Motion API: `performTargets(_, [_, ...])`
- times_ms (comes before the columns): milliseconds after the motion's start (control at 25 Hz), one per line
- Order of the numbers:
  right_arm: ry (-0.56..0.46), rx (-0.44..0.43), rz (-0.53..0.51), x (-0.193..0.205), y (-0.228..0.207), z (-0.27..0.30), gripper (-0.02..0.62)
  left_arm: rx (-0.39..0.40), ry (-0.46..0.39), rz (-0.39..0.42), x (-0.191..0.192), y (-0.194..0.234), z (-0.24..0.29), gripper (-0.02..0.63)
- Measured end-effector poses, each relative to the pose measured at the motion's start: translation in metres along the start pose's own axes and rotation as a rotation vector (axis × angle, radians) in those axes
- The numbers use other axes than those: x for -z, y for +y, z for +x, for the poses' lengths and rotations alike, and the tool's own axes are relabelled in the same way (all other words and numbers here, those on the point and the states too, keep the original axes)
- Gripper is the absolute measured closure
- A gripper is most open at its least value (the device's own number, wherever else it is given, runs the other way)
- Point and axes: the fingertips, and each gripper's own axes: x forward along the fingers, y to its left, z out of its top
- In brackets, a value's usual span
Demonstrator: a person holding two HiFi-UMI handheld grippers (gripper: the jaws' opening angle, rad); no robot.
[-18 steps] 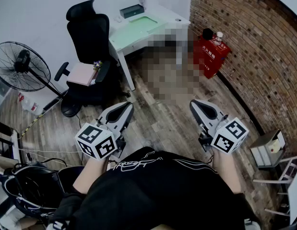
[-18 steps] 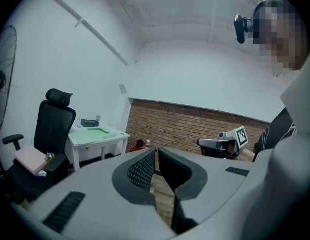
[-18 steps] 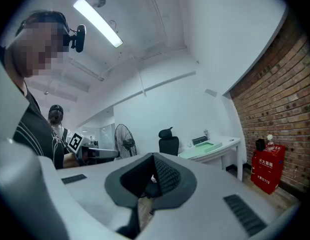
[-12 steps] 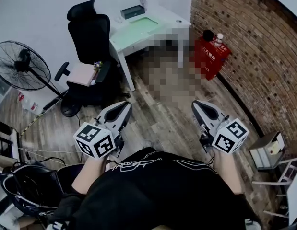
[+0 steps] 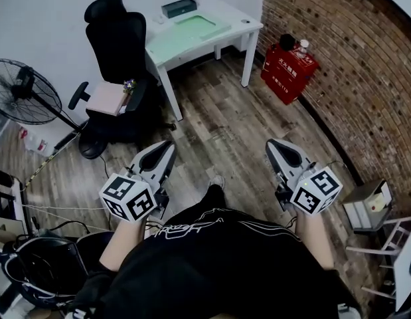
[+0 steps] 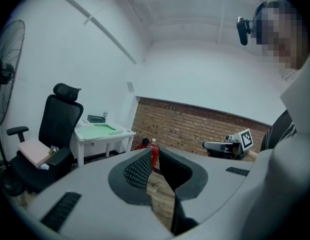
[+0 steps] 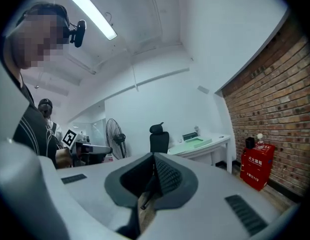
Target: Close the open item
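My left gripper (image 5: pixel 166 147) and right gripper (image 5: pixel 272 144) are held out level in front of the person's body, above the wooden floor, both shut with nothing between the jaws. Far ahead stands a white desk (image 5: pixel 251 24) with a green mat (image 5: pixel 192 32) and a small dark box (image 5: pixel 178 7) at its back edge. I cannot tell whether that box stands open. In the left gripper view the left gripper (image 6: pixel 155 152) points toward the brick wall, with the desk (image 6: pixel 102 134) to its left. The right gripper (image 7: pixel 153 157) faces the desk (image 7: pixel 207 145).
A black office chair (image 5: pixel 119 45) with a pink pad on its seat stands left of the desk. A floor fan (image 5: pixel 22 92) is at the far left, a red box (image 5: pixel 289 68) by the brick wall, and a small stand (image 5: pixel 368 205) at the right. The person's foot (image 5: pixel 217 181) shows between the grippers.
The head view has shifted a little, so desk and chair sit higher in the frame. A foot now shows between the grippers. Both grippers keep their places and stay shut.
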Motion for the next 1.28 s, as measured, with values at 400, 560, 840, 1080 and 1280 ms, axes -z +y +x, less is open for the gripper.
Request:
performTargets(400, [0.015, 0.083, 0.01, 0.001, -0.065, 0.031, 0.308, -0.052, -0.077, -0.059, -0.017, 0.054, 0.071, 0.324])
performTargets(560, [0.01, 0.115, 0.028, -0.004, -0.113, 0.065, 0.294, -0.078, -0.048, -0.064, -0.022, 0.092, 0.116, 0.304])
performTargets(840, [0.052, 0.132, 0.094, -0.009, -0.218, 0.168, 0.247, -0.222, -0.011, -0.103, -0.045, 0.2, 0.216, 0.284])
performTargets(1080, [0.122, 0.099, 0.104, -0.028, -0.287, 0.273, 0.236, -0.3, 0.007, -0.168, -0.064, 0.295, 0.297, 0.281])
performTargets(1280, [0.17, 0.084, 0.095, -0.032, -0.321, 0.331, 0.233, -0.327, 0.029, -0.159, -0.073, 0.347, 0.348, 0.281])
